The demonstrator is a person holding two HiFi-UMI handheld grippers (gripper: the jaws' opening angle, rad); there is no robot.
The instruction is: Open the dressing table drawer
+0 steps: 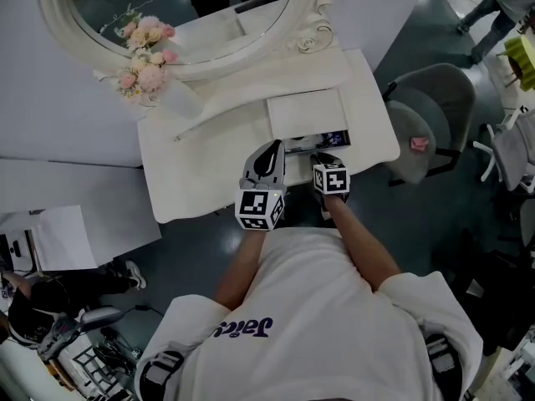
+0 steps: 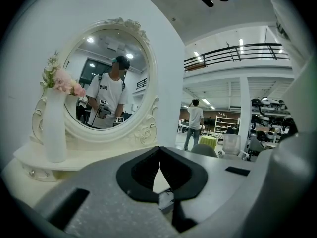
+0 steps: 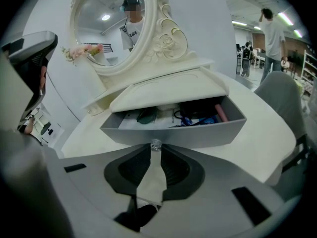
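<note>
The white dressing table has a small grey drawer under a raised white box. The drawer is pulled partly out and shows a pink tube, dark cables and papers inside. My right gripper points down at the drawer front, with its jaws shut on the small clear glass knob. In the head view it sits at the drawer's near edge. My left gripper hovers just left of it over the tabletop. It is shut with nothing in it and faces the oval mirror.
A white vase with pink flowers stands at the table's back left, under the ornate mirror. A grey chair sits right of the table. A person stands far off in the room.
</note>
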